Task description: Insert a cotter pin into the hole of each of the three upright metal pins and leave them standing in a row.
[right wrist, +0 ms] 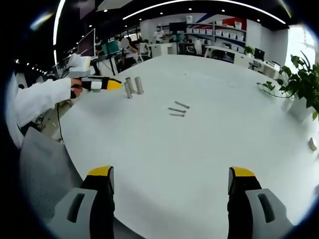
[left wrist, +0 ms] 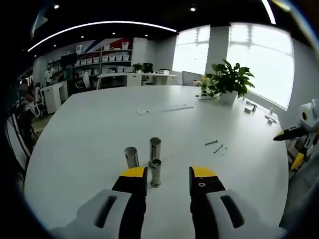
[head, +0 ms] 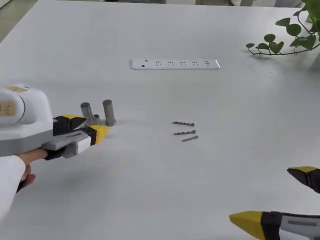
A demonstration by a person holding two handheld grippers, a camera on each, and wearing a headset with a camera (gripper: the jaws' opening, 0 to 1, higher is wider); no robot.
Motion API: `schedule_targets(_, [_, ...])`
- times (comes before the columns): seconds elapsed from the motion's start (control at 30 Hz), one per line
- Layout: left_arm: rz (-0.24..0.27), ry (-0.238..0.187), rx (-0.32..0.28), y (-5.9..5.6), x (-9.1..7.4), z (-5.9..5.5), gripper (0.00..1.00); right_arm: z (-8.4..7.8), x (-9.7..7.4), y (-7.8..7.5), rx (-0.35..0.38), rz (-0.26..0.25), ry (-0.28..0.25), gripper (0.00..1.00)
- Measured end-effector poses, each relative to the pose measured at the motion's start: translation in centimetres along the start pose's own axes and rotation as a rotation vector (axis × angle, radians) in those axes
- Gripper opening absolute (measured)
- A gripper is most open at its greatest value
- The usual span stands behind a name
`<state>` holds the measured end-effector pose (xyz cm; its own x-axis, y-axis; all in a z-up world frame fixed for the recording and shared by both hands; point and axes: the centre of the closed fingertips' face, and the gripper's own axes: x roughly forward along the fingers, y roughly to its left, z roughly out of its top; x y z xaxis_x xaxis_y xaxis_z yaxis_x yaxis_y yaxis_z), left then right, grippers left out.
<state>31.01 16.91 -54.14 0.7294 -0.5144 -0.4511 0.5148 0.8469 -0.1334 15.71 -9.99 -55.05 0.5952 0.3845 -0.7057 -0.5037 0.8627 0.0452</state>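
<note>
White table (head: 150, 190) under everything. Plant (head: 290, 35) at far right edge, power strip (head: 175, 64) at far centre. My left gripper (head: 95, 126), jaws apart and gripping nothing, sits low just short of the three metal pins (head: 108, 111). They stand upright, clustered at table left; one looks shorter. My right gripper (right wrist: 172, 174), spread wide and empty, hovers near right. Three cotter pins (head: 184, 131) lie loose mid-table, well apart from the metal pins.

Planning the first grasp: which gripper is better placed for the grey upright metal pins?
Left. The open left gripper sits at the grey upright metal pins; the right gripper hangs far off, beyond the thin cotter pins.
</note>
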Motion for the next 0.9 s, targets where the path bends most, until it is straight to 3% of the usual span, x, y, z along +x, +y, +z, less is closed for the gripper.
schedule_targets(0.13, [0.013,-0.006,0.009,0.7,0.7,0.3,0.26,-0.1,-0.1,0.0,0.004,-0.002,0.000,0.93])
schedule_targets(0.33, [0.041,0.017,0.043,1.8,1.9,-0.4,0.16,-0.5,0.0,-0.1,0.006,-0.005,0.011,0.93])
schedule_targets(0.9, [0.017,0.036,0.027,1.8,3.0,-0.9,0.07,0.3,0.1,-0.2,-0.024,-0.018,-0.001,0.90])
